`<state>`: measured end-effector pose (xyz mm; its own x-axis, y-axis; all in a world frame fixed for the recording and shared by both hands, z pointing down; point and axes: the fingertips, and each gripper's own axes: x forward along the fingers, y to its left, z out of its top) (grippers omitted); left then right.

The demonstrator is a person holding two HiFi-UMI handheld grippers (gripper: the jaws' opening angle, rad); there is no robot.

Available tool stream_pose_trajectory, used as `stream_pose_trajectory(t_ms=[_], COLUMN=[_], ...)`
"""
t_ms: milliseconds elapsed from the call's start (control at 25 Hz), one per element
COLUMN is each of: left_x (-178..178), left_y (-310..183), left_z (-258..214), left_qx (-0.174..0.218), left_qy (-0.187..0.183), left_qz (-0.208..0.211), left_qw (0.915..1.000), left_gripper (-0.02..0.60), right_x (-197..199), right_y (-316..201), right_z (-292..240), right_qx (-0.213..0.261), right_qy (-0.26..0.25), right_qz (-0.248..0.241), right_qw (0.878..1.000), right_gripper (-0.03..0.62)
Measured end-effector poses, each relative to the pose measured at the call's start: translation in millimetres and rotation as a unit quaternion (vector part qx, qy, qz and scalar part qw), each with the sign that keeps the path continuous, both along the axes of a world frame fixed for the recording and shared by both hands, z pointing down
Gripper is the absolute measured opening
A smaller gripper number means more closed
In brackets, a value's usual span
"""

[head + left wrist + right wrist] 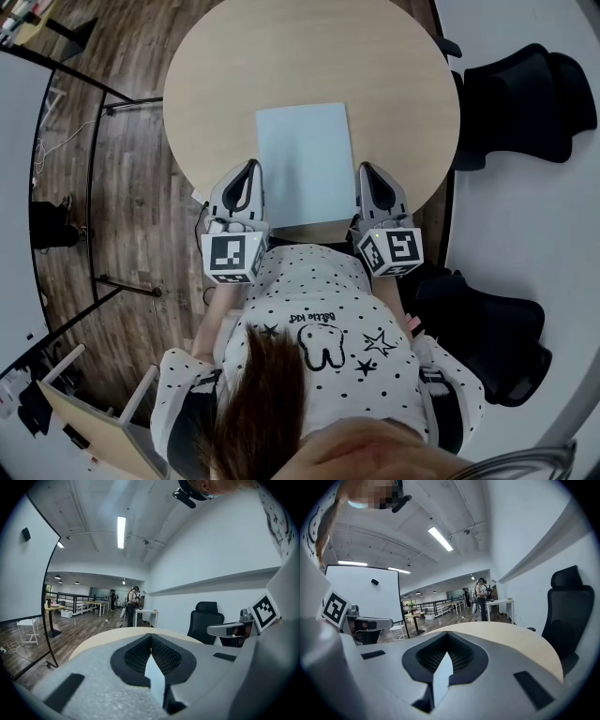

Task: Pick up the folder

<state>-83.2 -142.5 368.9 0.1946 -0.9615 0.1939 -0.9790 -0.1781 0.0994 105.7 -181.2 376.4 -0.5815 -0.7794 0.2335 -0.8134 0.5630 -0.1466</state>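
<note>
The left gripper (246,180) and right gripper (373,180) fingers pinch the pale blue folder (305,155) by its opposite edges over the table (309,56). The lettering on the shirt (281,300) is too small to read.

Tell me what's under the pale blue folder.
The folder lies flat on the round table, and the tabletop shows around its edges. Anything lying between the folder and the tabletop is covered and cannot be seen.
</note>
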Motion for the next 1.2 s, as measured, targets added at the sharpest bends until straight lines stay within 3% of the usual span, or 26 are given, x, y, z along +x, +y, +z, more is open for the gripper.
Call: stream_pose_trajectory(t_ms=[480,560,720,1200], left_x=[-4,-6,-10,-4], left_y=[-22,-26,-31,-43], left_z=[7,10,20,41], left_qx=[-0.022,-0.030,-0.044,-0.071], left_qy=[0.028,0.033,0.043,0.058], left_qz=[0.001,0.004,0.003,-0.001], left_qw=[0.9994,0.9990,0.9981,0.9957], left_gripper=[0.025,0.119,0.133,0.156], right_x=[3,1,-5,-2], right_y=[-21,-24,-31,-49], right_z=[5,6,16,45], right_qx=[-0.013,-0.014,-0.026,-0.065], right_qy=[0.000,0.003,0.006,0.011], right_qz=[-0.032,-0.033,-0.042,-0.059], right_qw=[0.999,0.999,0.999,0.996], right_gripper=[0.008,0.009,0.078,0.133])
